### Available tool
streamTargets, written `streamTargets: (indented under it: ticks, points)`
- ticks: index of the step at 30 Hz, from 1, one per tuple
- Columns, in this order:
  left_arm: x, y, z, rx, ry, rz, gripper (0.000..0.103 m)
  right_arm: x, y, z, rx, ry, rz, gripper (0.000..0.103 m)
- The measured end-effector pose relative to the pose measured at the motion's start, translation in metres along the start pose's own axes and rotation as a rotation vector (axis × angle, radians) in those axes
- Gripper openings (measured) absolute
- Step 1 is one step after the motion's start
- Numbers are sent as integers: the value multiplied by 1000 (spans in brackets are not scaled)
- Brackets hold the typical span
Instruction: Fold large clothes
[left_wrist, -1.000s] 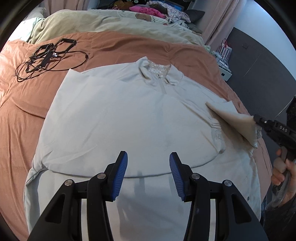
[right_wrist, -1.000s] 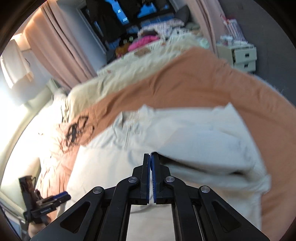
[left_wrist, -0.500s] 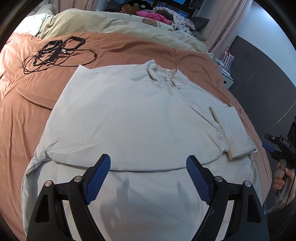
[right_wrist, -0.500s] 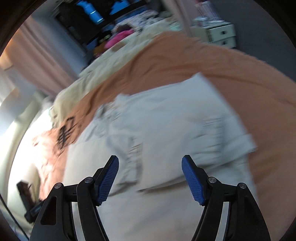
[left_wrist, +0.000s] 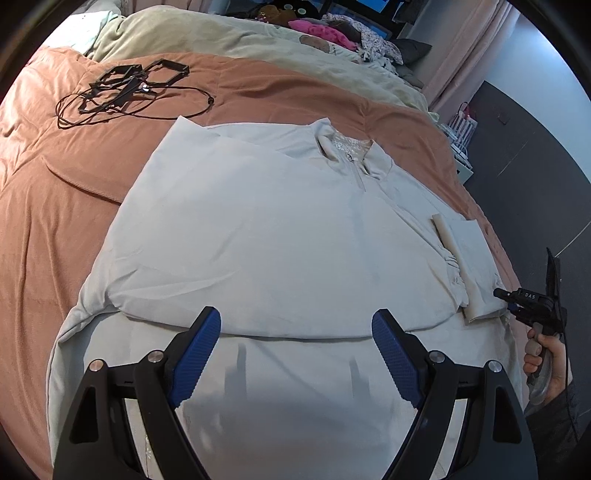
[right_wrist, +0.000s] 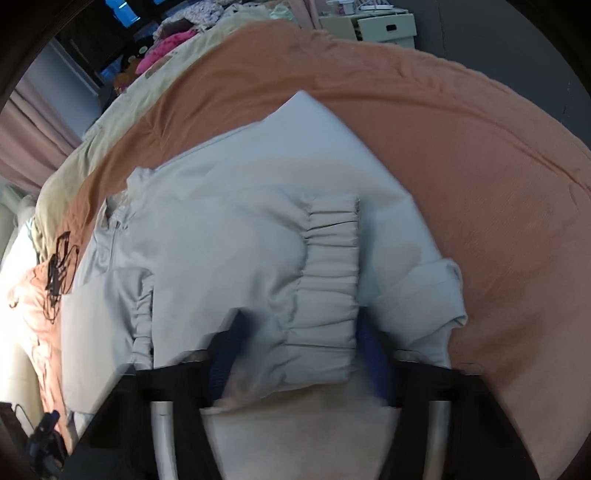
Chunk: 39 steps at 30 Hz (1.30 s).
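We work left to right. A black cable tangle lies on the orange bedspread beyond the left shoulder, well clear of the jacket, which lies flat, collar away from us, both sleeves folded in across the chest. Our left gripper hovers above the near half, jaws wide apart and empty; the fabric lies below and ahead of them, not between the pads. Our right gripper is closing at the right side, with the gathered cuff of the folded sleeve between its blurred blue pads; we cannot tell that they press on it yet. From the left view its tip sits at the cuff's near corner, just beside the hem. To do this step well, we judge that we should bite only the cuff layer, not the body panel beneath, square the sleeve edge with the side fold, then take matching hem corners with both grippers before we fold toward the collar.
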<state>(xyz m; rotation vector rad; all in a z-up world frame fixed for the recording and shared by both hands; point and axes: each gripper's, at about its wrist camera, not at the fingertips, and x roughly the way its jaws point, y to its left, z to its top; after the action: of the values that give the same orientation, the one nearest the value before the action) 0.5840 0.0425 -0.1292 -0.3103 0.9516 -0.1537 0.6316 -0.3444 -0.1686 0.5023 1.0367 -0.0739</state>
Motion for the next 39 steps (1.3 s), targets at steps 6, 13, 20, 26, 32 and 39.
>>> streamTargets:
  ticks: [6, 13, 20, 26, 32, 39]
  points:
    - [-6, 1, 2, -1, -13, -16, 85, -47, 50, 12, -131, -103, 66, 8]
    - [-24, 18, 8, -44, -53, -17, 85, -101, 134, 20, -251, -205, 130, 6]
    - [-32, 44, 9, -98, -56, -3, 85, -111, 223, -1, -378, -235, 166, 6]
    - [-37, 59, 11, -115, -68, 7, 85, -74, 260, -32, -416, -185, 179, 5]
    - [-33, 65, 11, -124, -49, 18, 85, -16, 285, -65, -447, -53, 209, 19]
    - [-21, 46, 14, -73, -18, 5, 85, -31, 253, -70, -434, -65, 230, 58]
